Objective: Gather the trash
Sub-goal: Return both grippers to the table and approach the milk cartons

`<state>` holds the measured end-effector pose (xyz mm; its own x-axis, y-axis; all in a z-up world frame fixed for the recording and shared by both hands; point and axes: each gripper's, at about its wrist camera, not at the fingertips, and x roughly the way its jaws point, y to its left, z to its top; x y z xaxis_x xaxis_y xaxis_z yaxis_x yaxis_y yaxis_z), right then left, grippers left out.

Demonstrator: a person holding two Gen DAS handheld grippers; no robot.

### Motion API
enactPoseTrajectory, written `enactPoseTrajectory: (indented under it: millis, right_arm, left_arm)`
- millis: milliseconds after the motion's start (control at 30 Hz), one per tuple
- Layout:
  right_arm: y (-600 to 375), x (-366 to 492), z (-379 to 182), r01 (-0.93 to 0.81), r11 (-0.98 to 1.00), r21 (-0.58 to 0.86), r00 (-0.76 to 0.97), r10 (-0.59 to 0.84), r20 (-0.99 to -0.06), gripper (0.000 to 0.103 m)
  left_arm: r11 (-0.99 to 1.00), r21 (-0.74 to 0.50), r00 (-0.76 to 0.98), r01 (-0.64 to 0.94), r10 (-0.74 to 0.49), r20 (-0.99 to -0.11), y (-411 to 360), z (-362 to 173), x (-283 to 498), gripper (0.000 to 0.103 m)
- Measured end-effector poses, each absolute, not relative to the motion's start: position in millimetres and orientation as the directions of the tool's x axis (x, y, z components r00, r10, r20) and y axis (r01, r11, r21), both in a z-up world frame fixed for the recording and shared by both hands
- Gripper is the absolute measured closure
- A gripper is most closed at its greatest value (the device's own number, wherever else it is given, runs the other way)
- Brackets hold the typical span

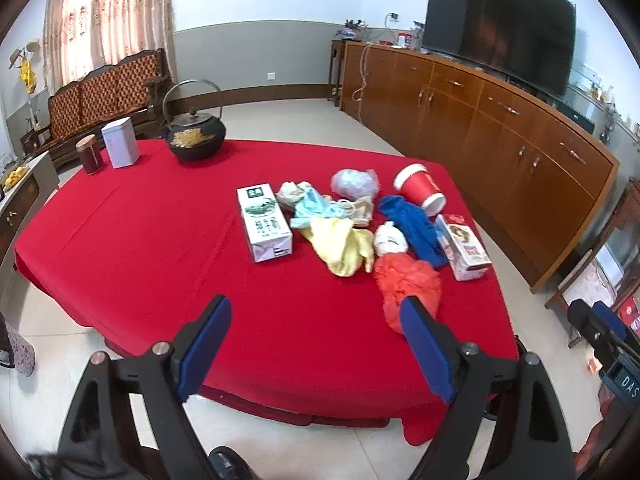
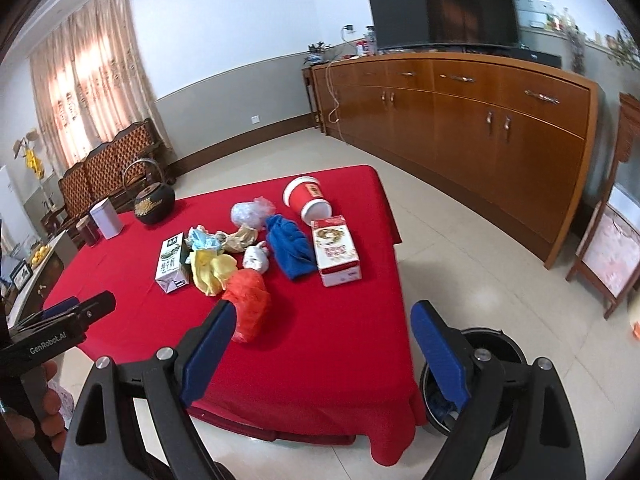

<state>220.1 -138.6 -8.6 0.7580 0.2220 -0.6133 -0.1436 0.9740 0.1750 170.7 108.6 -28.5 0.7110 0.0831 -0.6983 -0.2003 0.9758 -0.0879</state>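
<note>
Clearly we stand at the start: no trash is lifted yet. Our left gripper [image 1: 316, 344] hangs wide open and empty before the desk [image 1: 140, 240]. From left to right lie the green carton [image 1: 264, 222], the yellow cloth [image 1: 340, 246] and the red plastic bag [image 1: 406, 284]. Our right gripper [image 2: 324, 354] also gapes empty, with the bin [image 2: 496, 344] on the floor just beside it. Next we probably reach for the red bag, the nearest piece.

home living room: television [image 1: 500, 32], wooden sideboard [image 1: 480, 128], sofa bench [image 1: 108, 88]
</note>
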Motion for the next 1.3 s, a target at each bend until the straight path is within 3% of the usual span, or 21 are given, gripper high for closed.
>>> enactPoseTrajectory:
  millis: [1300]
  right_arm:
    - [-110.2, 389.8, -99.7, -0.121, 0.988, 0.097, 0.672, 0.154, -0.724, 0.012]
  left_arm:
    - [0.939, -0.030, 0.591, -0.342, 0.190, -0.784, 172.5, -108.7, 312.1, 0.016]
